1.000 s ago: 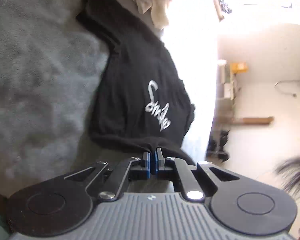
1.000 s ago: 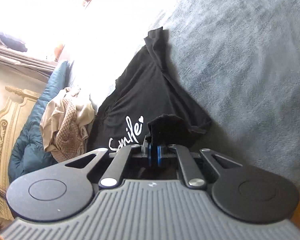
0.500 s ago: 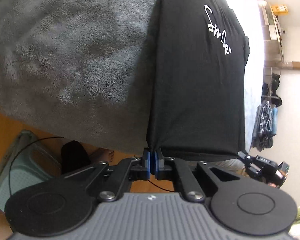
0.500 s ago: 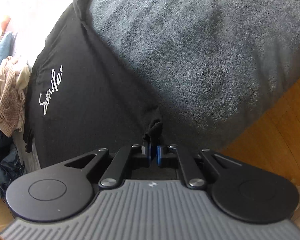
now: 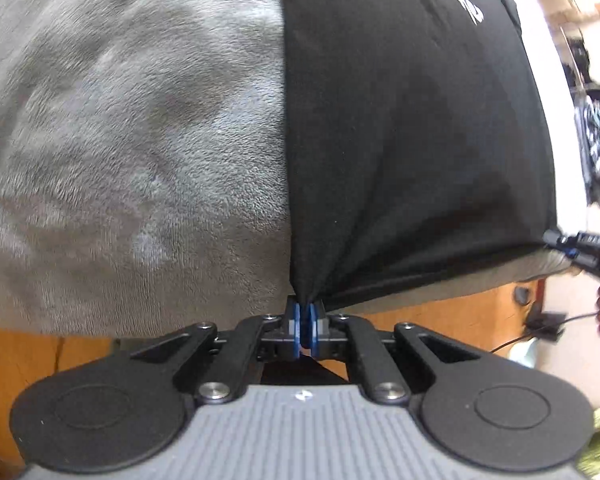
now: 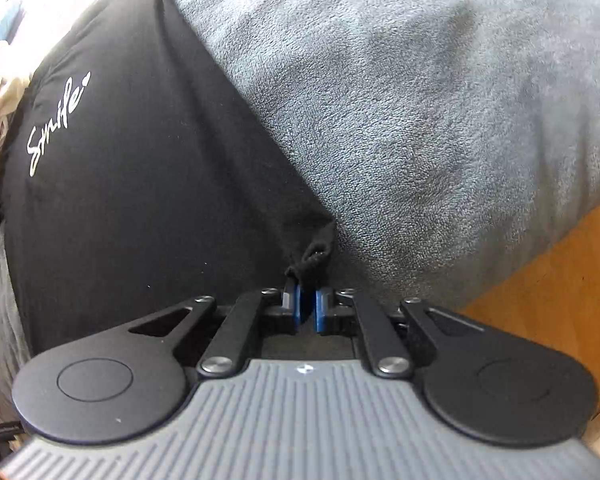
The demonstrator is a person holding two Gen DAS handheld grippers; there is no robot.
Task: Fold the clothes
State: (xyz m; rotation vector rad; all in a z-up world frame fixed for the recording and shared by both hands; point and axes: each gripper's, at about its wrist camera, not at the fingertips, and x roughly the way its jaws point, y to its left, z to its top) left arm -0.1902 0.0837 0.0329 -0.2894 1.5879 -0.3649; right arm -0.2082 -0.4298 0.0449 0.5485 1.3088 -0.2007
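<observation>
Both tools, left tool [image 5: 305,314] and right tool [image 6: 308,300], pinching black T-shirt [image 5: 412,128] hem corners at the grey blanket's [image 5: 132,128] edge, jaws easing apart; hem taut so it lies flat.

T-shirt [image 5: 400,128] lies on the blanket [image 5: 132,140] (near edge hanging over the floor [image 6: 560,272]).

Both wrist views look steeply down, close, sharing the black shirt [image 5: 400,140] on grey blanket [image 6: 420,100].
</observation>
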